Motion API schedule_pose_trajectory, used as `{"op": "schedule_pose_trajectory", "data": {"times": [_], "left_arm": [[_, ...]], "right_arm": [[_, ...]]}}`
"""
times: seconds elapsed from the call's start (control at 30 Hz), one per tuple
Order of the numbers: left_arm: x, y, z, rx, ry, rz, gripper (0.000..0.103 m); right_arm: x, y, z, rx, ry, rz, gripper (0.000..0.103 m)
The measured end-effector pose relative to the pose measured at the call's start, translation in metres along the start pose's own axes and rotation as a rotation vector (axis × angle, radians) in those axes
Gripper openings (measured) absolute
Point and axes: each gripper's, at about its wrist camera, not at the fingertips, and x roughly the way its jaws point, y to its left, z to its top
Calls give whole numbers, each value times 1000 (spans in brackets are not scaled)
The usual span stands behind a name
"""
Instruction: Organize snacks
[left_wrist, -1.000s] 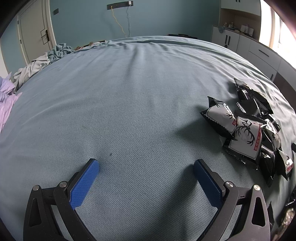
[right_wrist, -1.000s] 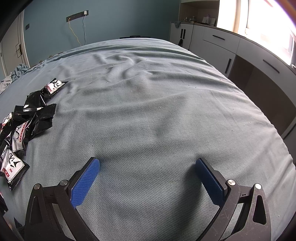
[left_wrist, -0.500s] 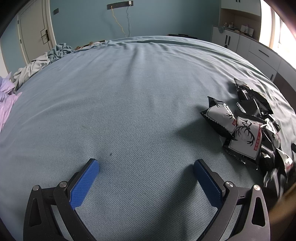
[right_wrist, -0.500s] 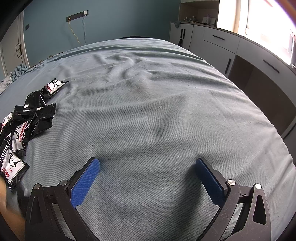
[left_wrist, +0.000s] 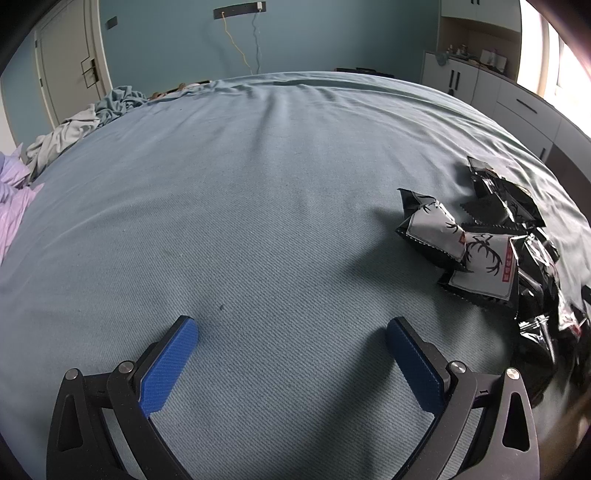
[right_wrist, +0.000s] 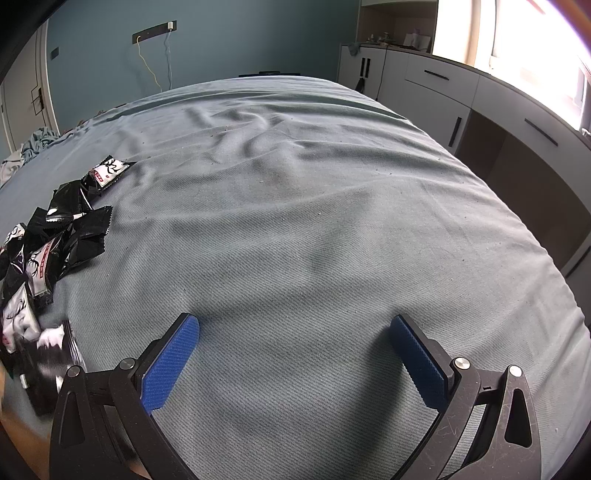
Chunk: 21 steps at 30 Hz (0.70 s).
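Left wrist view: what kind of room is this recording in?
A bedroom, most likely: a wide bed under a blue sheet, crumpled bedding at its far corner, and white cabinets along the window wall. Snack packets lie on the bed.

Snack packets (left_wrist: 491, 251): small black sachets with white panels, antler motif, red label. Lying jumbled and overlapping in one loose heap on the bed, sitting at 3 o'clock in the left view, at 9 o'clock (right_wrist: 44, 251) in the right.

Teal wall (left_wrist: 314, 40), grey-blue bed (left_wrist: 258, 184), white cabinets (right_wrist: 461, 92) (bright window (right_wrist: 517, 40) above)
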Motion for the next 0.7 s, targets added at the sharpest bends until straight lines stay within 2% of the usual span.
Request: {"op": "schedule_pose_trajectory", "data": {"times": [0.37,0.5,0.63,0.7], "left_arm": [[0,0,0,1,0,1,103],[0,0,0,0,0,-1,103],[0,0,0,-1,0,-1,103],[0,-1,0,0,0,-1,103]], "right_arm": [[0,-1,-1,3,-1,4,103],[0,-7,-1,33,-3,41,103],[0,3,0,-12,0,-17,103],[1,1,0,-2,2,-4,103]]}}
